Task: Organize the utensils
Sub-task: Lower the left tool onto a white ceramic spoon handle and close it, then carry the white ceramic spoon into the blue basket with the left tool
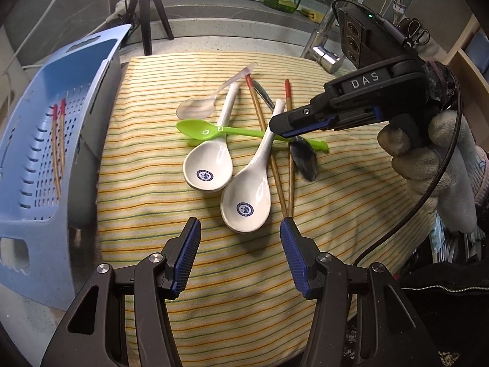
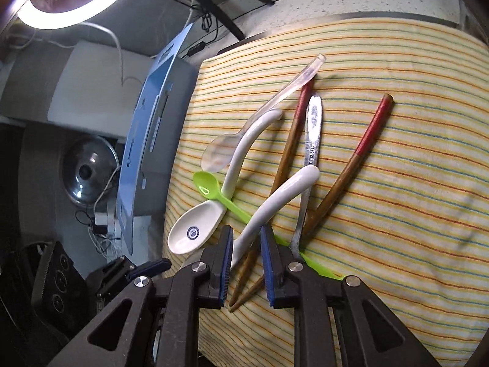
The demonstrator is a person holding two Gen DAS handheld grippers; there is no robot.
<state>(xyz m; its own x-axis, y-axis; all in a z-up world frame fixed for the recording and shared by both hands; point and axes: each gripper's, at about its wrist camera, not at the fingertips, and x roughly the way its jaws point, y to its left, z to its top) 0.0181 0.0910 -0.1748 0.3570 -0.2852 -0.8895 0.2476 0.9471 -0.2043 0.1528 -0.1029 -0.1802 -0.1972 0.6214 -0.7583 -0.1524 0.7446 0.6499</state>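
striped cloth (image 1: 159, 183), right hand-held gripper (image 1: 282, 128) marked "das" half-open astride white spoon (image 1: 247, 195), left hand-held gripper (image 1: 240, 229) open

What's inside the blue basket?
A pair of red-tipped chopsticks lies on the perforated floor of the blue basket. Its near wall hides the nearest corner of the floor; the right wrist view shows only its outside.

My right camera catches a ring light (image 2: 65, 6) blown out white at top left. It throws soft shadows beside the spoons on the striped cloth (image 2: 397, 183). The white spoon (image 1: 244, 195) carries small glare spots (sharp enough to read its crest). Both views bend hard and darken at the edges.
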